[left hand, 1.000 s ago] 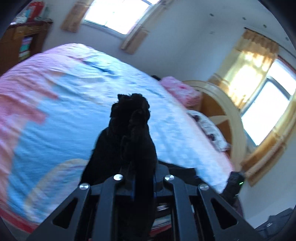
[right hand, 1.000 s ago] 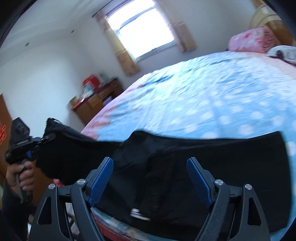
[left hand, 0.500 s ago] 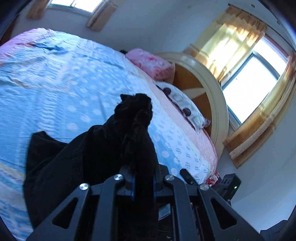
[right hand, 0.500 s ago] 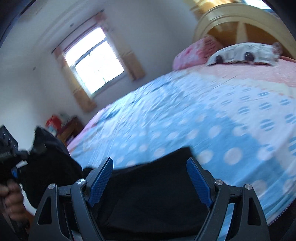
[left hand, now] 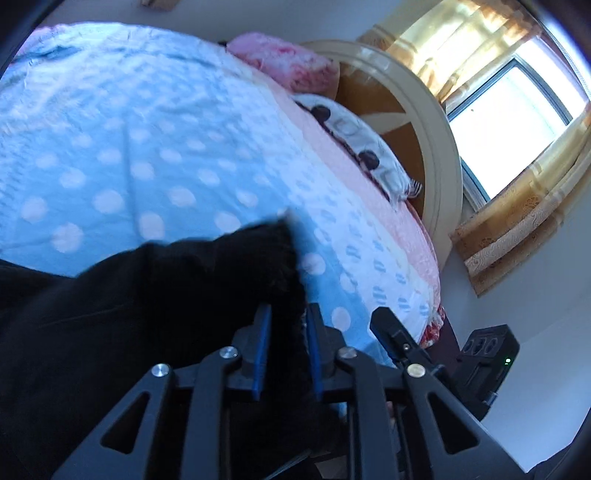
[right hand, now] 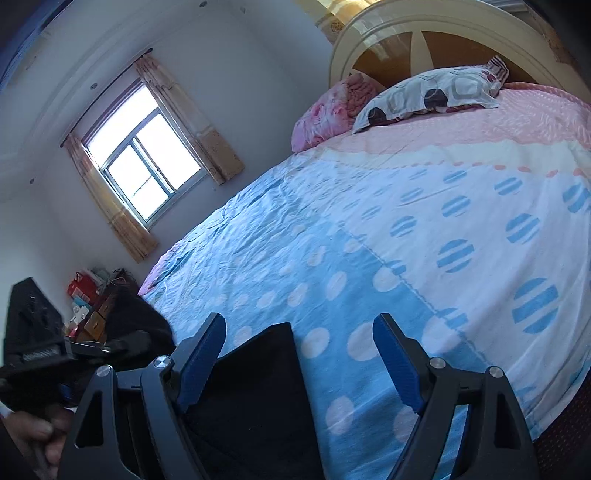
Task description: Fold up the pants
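The left gripper (left hand: 286,314) is seen clenched on a bunched fold of the black pants (left hand: 110,314); the cloth is pinched between the two blue finger pads (left hand: 263,343), and a tuft of it stands up past the fingertips. From that grasp the pants spread away to the left side of the left wrist view and lie over the near edge of the bed (left hand: 147,129).

The right gripper (right hand: 299,325) is seen released, its blue pads (right hand: 397,363) set wide apart with nothing held between them. A flat black corner of the pants (right hand: 258,369) lies on the bed (right hand: 406,221) in the gap between the jaws, nearer the left finger; contact between cloth and finger cannot be confirmed. The left gripper (right hand: 107,347) is recorded at the lower left of the right wrist view, with a dark bunch of pants about its fingers and the person's hand (right hand: 40,435) on its handle.

The bed is covered by a sheet, blue with white dots near the pants, then white with blue striped dots, then pink toward the head. At the head of the bed a patterned pillow (right hand: 432,94) and a pink pillow (right hand: 328,114) lie against a rounded cream headboard (right hand: 424,26). A curtained window (right hand: 144,166) is noted beyond the far side of the bed, and a wooden cabinet (right hand: 96,314) with boxes on it beside the bed's far corner.
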### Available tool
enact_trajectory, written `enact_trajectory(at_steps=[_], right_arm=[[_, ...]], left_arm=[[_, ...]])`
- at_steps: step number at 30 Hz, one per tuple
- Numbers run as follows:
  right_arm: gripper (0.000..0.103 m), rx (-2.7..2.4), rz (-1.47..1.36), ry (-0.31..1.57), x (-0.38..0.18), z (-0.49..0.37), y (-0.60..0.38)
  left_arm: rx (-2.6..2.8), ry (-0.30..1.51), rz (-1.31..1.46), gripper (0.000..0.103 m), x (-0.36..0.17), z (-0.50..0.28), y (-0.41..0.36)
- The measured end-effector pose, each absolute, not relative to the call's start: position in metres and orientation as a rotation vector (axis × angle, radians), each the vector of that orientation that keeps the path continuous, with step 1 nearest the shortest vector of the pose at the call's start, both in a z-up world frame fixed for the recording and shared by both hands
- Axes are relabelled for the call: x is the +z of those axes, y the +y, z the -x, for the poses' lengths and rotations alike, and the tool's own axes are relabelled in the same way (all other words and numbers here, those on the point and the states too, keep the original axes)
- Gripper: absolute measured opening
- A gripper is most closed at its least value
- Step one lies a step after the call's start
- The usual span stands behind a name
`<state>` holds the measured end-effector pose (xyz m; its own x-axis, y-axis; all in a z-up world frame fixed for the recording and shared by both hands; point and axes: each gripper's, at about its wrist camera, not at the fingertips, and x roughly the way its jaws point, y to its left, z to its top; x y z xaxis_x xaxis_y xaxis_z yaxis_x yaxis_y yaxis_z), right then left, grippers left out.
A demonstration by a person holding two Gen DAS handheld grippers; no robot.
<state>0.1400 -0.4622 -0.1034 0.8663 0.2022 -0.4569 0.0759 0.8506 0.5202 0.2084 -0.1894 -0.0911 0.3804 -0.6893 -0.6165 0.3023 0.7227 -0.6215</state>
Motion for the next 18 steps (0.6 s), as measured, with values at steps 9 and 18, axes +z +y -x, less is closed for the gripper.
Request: enact_trajectory(at_steps=[9, 18], right_arm=[[0.083, 0.137, -0.582, 0.567, -0.111, -0.142, -0.457], [0.083, 0.384, -0.328, 0.741, -0.108, -0.14, -0.394]], left_arm=[[-0.633, 0.878, 0.336, 0.059, -0.075, -0.187, -0.162], [-0.296, 0.811, 0.123, 0.065, -0.104, -0.154, -0.082]])
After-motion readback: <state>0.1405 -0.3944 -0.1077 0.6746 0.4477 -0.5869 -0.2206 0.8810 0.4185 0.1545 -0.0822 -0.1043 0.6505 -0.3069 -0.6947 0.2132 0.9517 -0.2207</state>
